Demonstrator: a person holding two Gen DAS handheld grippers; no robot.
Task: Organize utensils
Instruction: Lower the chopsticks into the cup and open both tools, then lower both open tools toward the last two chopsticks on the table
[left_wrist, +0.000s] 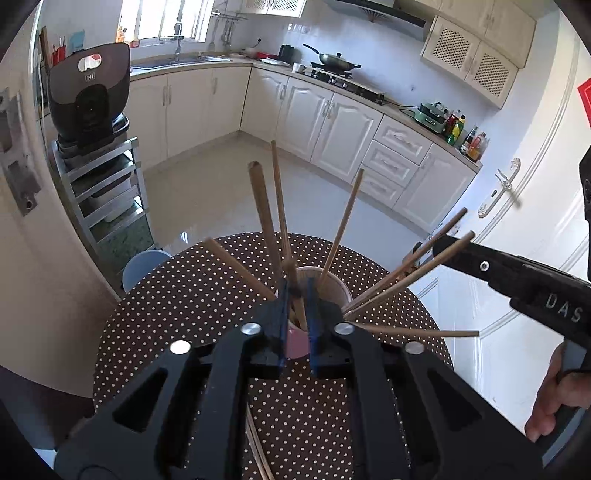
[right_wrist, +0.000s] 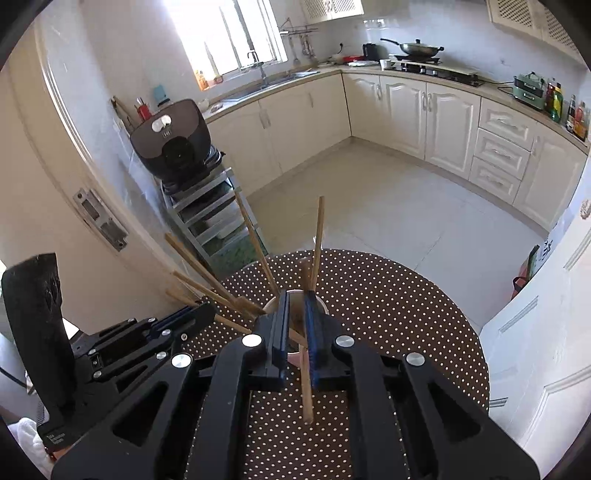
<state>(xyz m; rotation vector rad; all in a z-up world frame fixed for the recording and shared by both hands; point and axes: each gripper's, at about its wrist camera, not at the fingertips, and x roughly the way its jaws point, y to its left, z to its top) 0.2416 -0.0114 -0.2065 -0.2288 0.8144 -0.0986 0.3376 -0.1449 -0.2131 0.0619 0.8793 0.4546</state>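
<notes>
A pink cup (left_wrist: 334, 286) stands on the round polka-dot table (left_wrist: 192, 295) with several wooden chopsticks (left_wrist: 341, 225) fanning out of it. My left gripper (left_wrist: 298, 314) hovers right over the cup, jaws narrow around a chopstick (left_wrist: 263, 206) that stands in the cup. My right gripper (right_wrist: 295, 325) is also over the cup (right_wrist: 273, 301), with a chopstick (right_wrist: 306, 384) slanting between its narrow jaws. It shows at the right in the left wrist view (left_wrist: 448, 245), close to two leaning chopsticks.
More chopsticks (left_wrist: 258, 450) lie on the table under my left gripper. A blue stool (left_wrist: 142, 267) stands beyond the table's left edge. A metal rack with a rice cooker (left_wrist: 88, 107) is at the left. A white door (left_wrist: 517, 229) is at the right.
</notes>
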